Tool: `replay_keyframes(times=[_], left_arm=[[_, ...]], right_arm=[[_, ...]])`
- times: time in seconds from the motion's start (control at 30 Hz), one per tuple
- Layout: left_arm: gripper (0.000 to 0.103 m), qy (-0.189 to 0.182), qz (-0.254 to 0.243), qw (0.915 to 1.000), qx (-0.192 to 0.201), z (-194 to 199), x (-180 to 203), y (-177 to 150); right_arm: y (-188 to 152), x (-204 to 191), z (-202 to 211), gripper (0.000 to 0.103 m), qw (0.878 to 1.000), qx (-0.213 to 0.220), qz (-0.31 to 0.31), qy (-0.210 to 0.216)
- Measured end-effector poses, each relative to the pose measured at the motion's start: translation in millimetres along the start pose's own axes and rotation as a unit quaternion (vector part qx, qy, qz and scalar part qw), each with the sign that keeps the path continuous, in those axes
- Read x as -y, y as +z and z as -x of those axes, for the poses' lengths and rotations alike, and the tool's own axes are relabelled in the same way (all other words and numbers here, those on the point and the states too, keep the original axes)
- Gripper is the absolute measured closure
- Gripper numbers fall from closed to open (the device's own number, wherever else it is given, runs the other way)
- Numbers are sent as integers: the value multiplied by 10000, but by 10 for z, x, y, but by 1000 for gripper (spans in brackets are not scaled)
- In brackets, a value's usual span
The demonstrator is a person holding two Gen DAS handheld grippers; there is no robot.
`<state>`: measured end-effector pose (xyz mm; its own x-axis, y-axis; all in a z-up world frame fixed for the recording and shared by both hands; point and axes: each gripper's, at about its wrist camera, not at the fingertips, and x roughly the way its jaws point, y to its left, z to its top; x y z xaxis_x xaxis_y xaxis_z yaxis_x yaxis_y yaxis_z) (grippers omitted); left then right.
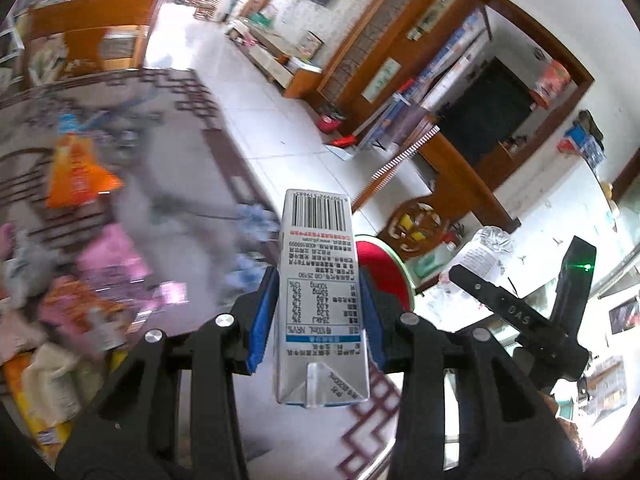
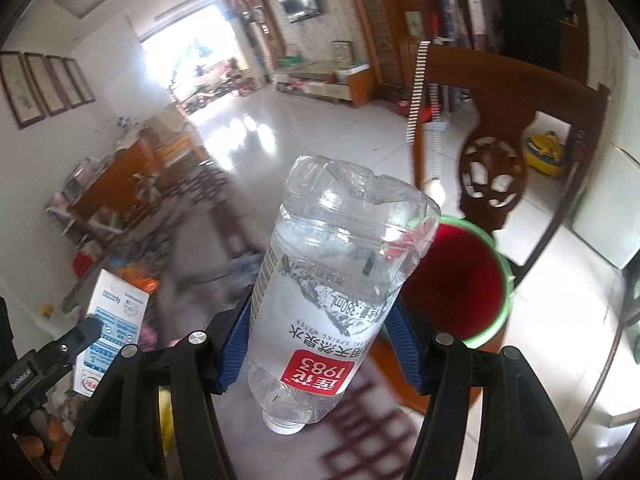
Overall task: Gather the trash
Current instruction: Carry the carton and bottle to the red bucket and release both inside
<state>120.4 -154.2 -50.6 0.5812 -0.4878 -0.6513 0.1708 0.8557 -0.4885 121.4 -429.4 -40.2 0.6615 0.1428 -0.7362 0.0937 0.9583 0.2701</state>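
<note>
left gripper (image 1: 318, 300) fingers clamp milk carton (image 1: 318, 292) | right gripper (image 2: 320, 332) fingers clamp crushed bottle (image 2: 340, 280) | both carried toward red bin (image 2: 460, 276), likely for dropping

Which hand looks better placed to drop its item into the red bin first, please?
Probably the right. The right gripper holds the crushed water bottle right beside the red bin, whose open mouth shows fully. The left gripper holds the milk carton, which hides most of the bin.
</note>
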Motion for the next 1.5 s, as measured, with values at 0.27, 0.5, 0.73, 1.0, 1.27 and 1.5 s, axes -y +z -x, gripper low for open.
replay_keyframes(times=[0.27, 0.5, 0.73, 1.0, 1.27, 1.5], left_arm=[[64, -503, -371, 9960, -643, -1103, 726, 119], [64, -601, -736, 9904, -1006, -1770, 1233, 154], [32, -547, -856, 9883, -1139, -2126, 1441, 158], [30, -417, -630, 9906, -1140, -2031, 1275, 146], [30, -68, -340, 9969, -711, -1368, 898, 116], [30, 276, 241, 9991, -208, -605, 284, 32]], right_arm=[[253, 975, -304, 43, 9981, -104, -347, -493], [380, 1435, -526, 42, 9960, -223, -575, -654], [402, 1633, -608, 20, 9950, -290, -726, -620], [428, 1700, -580, 20, 9943, -293, -884, -522], [360, 1358, -476, 20, 9962, -315, -780, -248], [227, 768, -433, 19, 9983, -395, -438, 1]])
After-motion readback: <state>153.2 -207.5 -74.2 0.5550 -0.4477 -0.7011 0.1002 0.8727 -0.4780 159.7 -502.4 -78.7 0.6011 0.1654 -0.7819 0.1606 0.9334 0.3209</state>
